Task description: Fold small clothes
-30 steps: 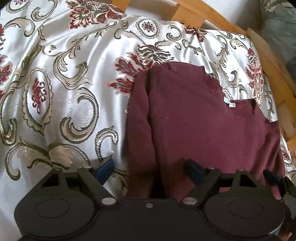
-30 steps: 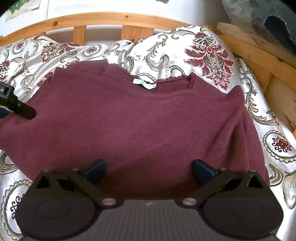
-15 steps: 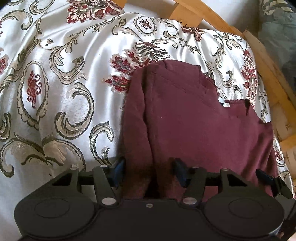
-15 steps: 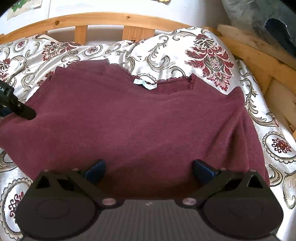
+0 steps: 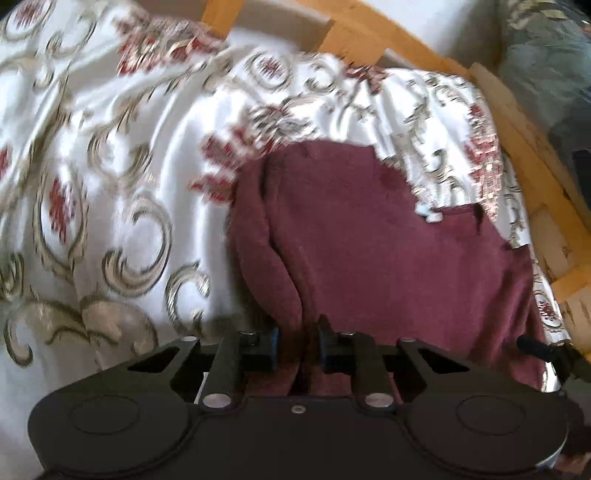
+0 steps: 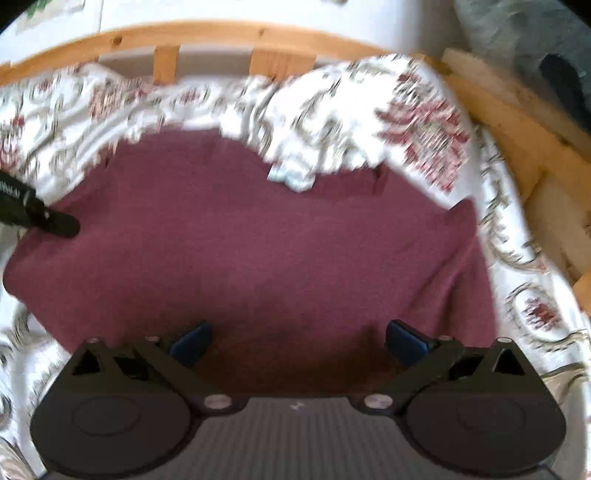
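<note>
A maroon knit top (image 5: 369, 236) lies on a floral satin bedspread (image 5: 110, 155), its neckline with a white label (image 6: 291, 177) at the far side. My left gripper (image 5: 298, 349) is shut on the top's near left edge, a fold of cloth pinched between the blue pads. My right gripper (image 6: 298, 341) is open, its blue pads (image 6: 190, 341) spread wide over the top's (image 6: 258, 251) near hem. The left gripper's finger shows in the right wrist view (image 6: 44, 218) at the top's left edge. Both views are blurred.
A curved wooden bed rail (image 6: 221, 33) runs behind the bedspread (image 6: 351, 103) and continues along the right side (image 5: 535, 173). A grey-blue patterned cloth (image 5: 546, 55) lies beyond the rail at the far right.
My left gripper has closed from wide open onto the top's left edge. Both cameras have shifted and blurred. My right gripper has stayed open.
</note>
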Demonstrator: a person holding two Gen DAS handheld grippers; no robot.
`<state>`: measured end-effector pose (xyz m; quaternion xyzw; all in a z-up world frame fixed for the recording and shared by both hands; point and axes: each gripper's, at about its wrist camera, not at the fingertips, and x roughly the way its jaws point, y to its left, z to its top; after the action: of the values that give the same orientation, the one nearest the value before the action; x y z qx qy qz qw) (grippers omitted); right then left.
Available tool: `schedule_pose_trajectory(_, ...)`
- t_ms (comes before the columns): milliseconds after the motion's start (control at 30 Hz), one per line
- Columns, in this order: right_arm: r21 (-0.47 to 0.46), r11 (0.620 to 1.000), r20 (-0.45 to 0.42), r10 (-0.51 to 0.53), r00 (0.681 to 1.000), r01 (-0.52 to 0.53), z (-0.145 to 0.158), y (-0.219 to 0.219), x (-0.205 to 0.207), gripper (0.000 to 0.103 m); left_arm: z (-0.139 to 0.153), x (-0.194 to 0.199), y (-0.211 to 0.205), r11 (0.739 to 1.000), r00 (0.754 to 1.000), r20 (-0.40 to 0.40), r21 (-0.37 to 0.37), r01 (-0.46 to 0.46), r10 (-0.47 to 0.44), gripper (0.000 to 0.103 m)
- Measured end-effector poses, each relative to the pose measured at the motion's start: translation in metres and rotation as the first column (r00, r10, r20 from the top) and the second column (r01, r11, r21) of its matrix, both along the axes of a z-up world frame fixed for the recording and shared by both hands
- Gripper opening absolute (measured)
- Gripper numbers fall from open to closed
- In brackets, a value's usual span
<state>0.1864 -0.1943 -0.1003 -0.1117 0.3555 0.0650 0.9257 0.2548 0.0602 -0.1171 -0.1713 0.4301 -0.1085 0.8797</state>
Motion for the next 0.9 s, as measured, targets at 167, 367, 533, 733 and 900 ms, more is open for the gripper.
schedule_pose_trajectory(167,-0.031,0.999,0.059,-0.021,0.998,0.023,0.021,-0.014,-0.003,0.103,0.023,0.004,-0.006,1.000,1.000,0.005,-0.004,0.008,-0.008,0.019)
schedule_pose_trajectory(367,-0.038,0.994,0.079,-0.100,0.992,0.104,0.031,-0.054,0.008,0.103,0.068,0.010,-0.051,0.988,0.995,0.041,0.123,0.090,-0.096,0.018)
schedule_pose_trajectory(533,-0.021,0.979,0.121,-0.200,0.972,0.204,0.040,-0.101,0.009,0.103,0.110,0.011,-0.114,0.954,0.962,0.111,0.199,0.224,-0.249,0.018)
schedule_pose_trajectory(733,0.051,0.940,0.133,-0.342,0.930,0.338,0.037,-0.164,-0.002,0.103,0.111,0.004,-0.218,0.868,0.883,0.148,0.313,0.386,-0.446,0.018)
schedule_pose_trajectory(900,0.179,0.885,0.083,-0.449,0.890,0.430,0.032,-0.211,-0.010,0.103,0.064,-0.001,-0.271,0.848,0.863,0.096,0.268,0.458,-0.497,0.018)
